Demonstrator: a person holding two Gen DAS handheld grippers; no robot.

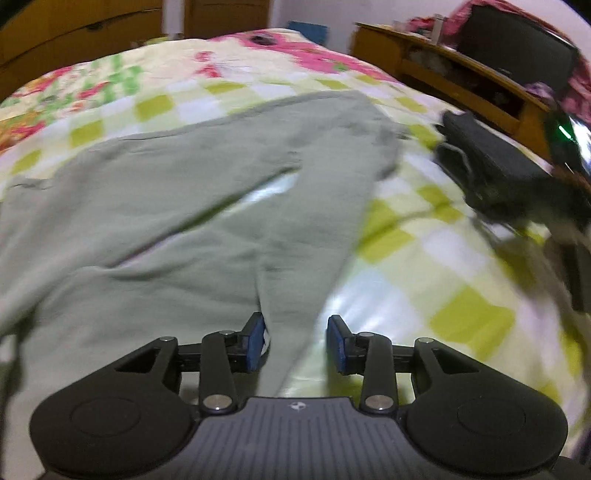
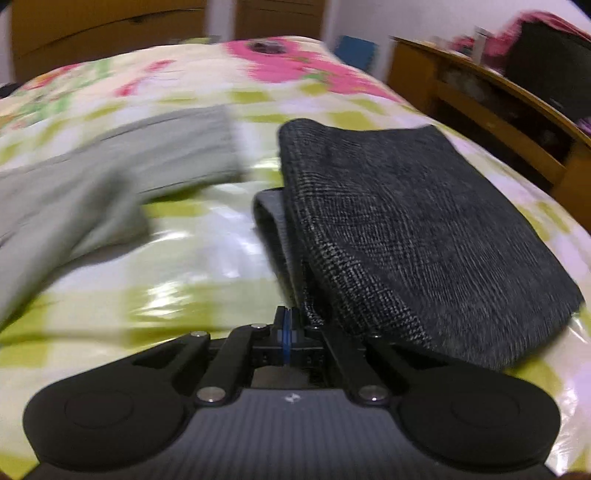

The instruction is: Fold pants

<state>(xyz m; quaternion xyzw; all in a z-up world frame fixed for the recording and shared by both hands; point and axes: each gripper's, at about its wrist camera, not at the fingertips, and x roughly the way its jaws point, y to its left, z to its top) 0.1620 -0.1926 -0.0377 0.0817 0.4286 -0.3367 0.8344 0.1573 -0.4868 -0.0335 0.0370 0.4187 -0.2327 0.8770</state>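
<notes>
Light green pants (image 1: 177,199) lie spread on the bed, legs running to the far right; they also show in the right wrist view (image 2: 110,177) at the left. My left gripper (image 1: 297,341) is open low over the near edge of the pants, a fold of green cloth between its blue pads (image 1: 255,341). My right gripper (image 2: 289,332) is shut, with nothing seen between its pads, right beside the near edge of a folded dark grey garment (image 2: 406,229). The right gripper and that garment show blurred in the left wrist view (image 1: 491,173).
The bed has a quilt (image 1: 443,258) of green and white checks with pink flowers. A wooden headboard shelf (image 2: 498,110) with clutter runs along the right. Wooden cabinets (image 1: 74,29) stand at the back.
</notes>
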